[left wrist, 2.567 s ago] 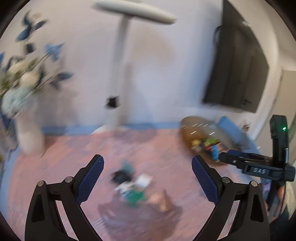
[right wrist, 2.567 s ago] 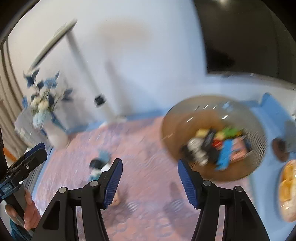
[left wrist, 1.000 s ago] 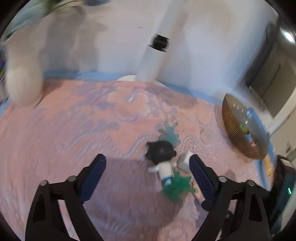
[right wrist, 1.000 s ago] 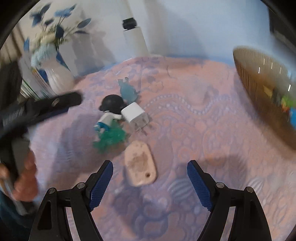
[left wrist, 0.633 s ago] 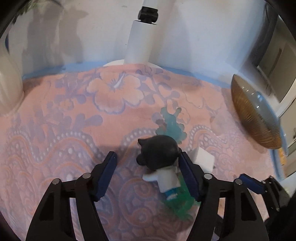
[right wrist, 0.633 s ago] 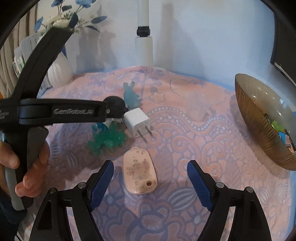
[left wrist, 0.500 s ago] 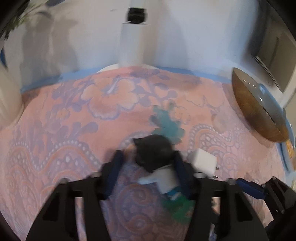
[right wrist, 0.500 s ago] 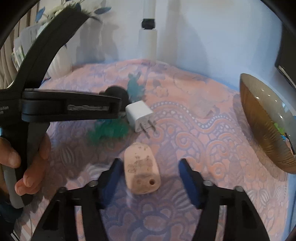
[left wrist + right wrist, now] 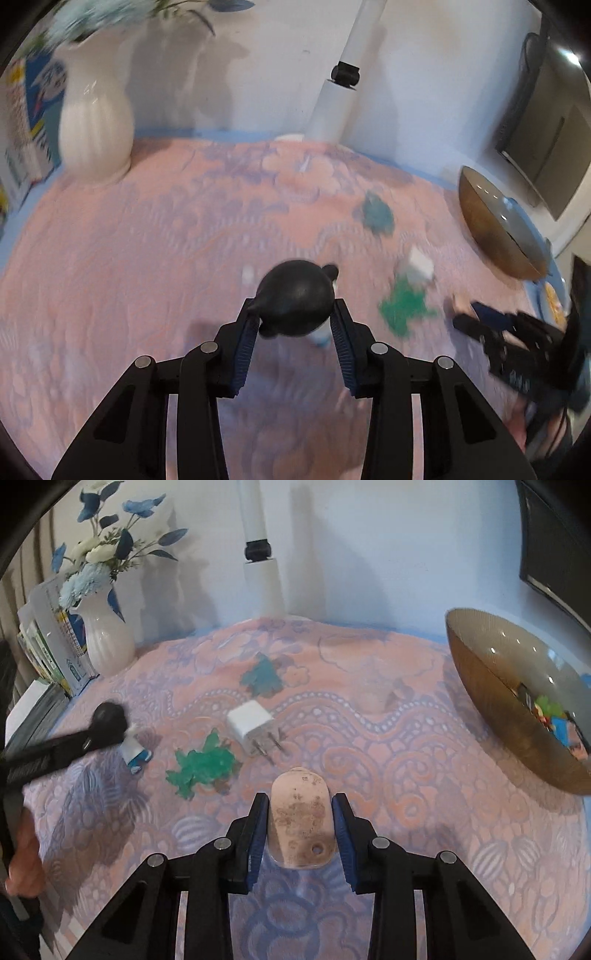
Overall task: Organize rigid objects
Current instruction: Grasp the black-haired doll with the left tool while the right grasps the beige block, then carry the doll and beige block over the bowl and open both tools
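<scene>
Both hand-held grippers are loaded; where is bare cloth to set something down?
Free: the wide stretch between the white charger and the brown bowl, and the cloth between the white vase and the black-headed figurine. Crowded: around the green toy and teal toy.

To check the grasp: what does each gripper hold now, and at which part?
The left gripper holds the toy figure by its black head. The right gripper has just closed on the two long sides of the beige tag.
</scene>
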Available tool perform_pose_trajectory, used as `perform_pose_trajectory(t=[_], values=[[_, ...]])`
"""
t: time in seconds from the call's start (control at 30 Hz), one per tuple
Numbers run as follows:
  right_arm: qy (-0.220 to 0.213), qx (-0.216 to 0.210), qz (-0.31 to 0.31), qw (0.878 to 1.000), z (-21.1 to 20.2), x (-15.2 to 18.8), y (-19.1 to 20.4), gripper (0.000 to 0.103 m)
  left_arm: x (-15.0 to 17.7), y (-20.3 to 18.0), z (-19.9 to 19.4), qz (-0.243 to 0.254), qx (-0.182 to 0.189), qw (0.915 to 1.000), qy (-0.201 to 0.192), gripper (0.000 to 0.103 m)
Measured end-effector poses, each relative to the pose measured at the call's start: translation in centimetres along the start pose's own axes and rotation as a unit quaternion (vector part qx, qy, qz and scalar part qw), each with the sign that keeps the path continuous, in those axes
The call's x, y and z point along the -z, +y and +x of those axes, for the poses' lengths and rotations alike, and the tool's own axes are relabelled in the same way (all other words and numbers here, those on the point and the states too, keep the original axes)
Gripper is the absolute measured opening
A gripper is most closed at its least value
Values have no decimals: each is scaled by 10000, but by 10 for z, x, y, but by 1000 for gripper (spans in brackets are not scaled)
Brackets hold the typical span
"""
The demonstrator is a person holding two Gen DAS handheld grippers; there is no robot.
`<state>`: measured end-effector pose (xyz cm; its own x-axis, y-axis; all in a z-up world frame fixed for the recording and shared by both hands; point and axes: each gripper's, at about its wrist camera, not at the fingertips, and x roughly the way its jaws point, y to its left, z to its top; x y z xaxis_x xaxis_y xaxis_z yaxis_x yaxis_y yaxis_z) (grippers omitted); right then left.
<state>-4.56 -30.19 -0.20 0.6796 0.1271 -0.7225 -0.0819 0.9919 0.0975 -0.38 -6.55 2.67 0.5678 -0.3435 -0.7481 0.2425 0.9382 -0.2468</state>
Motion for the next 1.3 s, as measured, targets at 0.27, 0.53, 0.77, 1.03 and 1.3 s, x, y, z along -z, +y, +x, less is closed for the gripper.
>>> perform_pose_trajectory(t=[0.27, 0.53, 0.77, 1.03, 1.3], values=[[379, -575, 169, 9975, -16, 27, -1, 61, 24, 0, 2, 212, -29, 9998, 15, 31], [623, -358, -117, 9974, -14, 27, 10, 62, 24, 13, 0, -118, 128, 9998, 18, 82], [398, 133, -433, 9982, -4, 27, 27, 61, 0, 11, 10, -36, -504, 9987, -14, 82], [148, 318, -730, 9967, -8, 31, 38, 34, 5, -15, 17, 775, -742, 9941, -157, 60], [-251, -25, -204, 9995, -44, 22, 6, 34, 6, -45, -16, 1150, -404, 9909, -566, 60]])
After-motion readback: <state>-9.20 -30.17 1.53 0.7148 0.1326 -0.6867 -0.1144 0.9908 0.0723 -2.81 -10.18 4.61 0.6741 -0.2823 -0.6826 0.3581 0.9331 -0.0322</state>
